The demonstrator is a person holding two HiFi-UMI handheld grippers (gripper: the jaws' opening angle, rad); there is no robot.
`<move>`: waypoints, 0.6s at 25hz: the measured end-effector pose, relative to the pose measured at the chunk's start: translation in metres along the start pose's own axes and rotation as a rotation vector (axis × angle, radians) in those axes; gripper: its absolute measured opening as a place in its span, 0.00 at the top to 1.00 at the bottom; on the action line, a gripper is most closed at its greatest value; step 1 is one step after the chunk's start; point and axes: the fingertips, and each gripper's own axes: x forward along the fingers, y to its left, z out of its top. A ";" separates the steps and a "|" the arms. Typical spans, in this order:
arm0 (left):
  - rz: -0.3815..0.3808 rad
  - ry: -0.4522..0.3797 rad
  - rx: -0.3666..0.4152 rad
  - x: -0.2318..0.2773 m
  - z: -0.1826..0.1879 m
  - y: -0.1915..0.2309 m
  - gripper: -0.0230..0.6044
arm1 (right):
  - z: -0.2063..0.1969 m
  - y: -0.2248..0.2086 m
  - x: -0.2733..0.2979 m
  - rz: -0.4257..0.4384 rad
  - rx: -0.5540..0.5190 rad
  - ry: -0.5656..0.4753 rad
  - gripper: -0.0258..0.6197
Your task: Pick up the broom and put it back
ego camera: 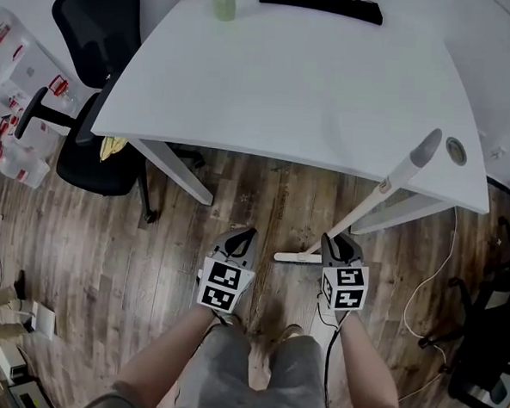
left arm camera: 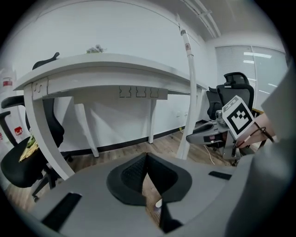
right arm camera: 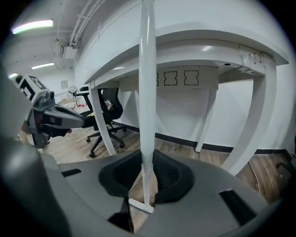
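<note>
The broom (ego camera: 367, 206) stood nearly upright, its flat head (ego camera: 296, 257) on the wooden floor (ego camera: 264, 199) and its grey-tipped handle leaning against the front edge of the white surface (ego camera: 288, 80). Low on the pole, our right claw (ego camera: 343, 241) was clamped around it; in the right gripper view the pole (right arm camera: 147, 92) filled the gap between the pads, with the head just below. Our left claw (ego camera: 240, 238) hung beside it, apart from the broom, its jaws together at the tips and holding nothing. We judged the putting-back step to be nearly finished, since the broom already appeared to rest on floor and surface. The next move called for opening the right claw gently and drawing it straight back, so the leaning pole would not slide along the edge and fall.
</note>
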 end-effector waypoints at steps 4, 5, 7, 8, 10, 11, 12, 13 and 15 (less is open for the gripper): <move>-0.005 0.002 -0.004 0.003 -0.004 0.001 0.94 | 0.005 0.000 0.013 -0.001 -0.002 -0.006 0.81; -0.008 0.002 -0.001 0.002 -0.003 0.000 0.94 | 0.005 0.000 0.016 0.000 -0.007 -0.001 0.81; -0.014 0.004 0.004 0.001 0.001 0.000 0.94 | 0.003 -0.002 0.021 0.001 -0.023 0.023 0.80; -0.018 0.004 0.006 0.000 0.002 0.001 0.94 | 0.002 -0.003 0.024 -0.001 -0.033 0.037 0.80; -0.026 0.007 0.011 -0.002 0.003 0.002 0.94 | -0.004 -0.004 0.028 -0.007 -0.051 0.064 0.79; -0.030 0.012 0.014 -0.004 0.003 0.002 0.94 | -0.007 -0.005 0.028 -0.008 -0.054 0.074 0.76; -0.032 0.019 0.016 -0.006 0.003 0.002 0.94 | -0.009 -0.005 0.027 -0.009 -0.052 0.080 0.75; -0.034 0.025 0.018 -0.008 0.004 0.003 0.94 | -0.009 -0.006 0.025 -0.010 -0.043 0.082 0.74; -0.034 0.032 0.021 -0.010 0.007 0.005 0.94 | -0.007 -0.010 0.020 -0.013 -0.018 0.080 0.71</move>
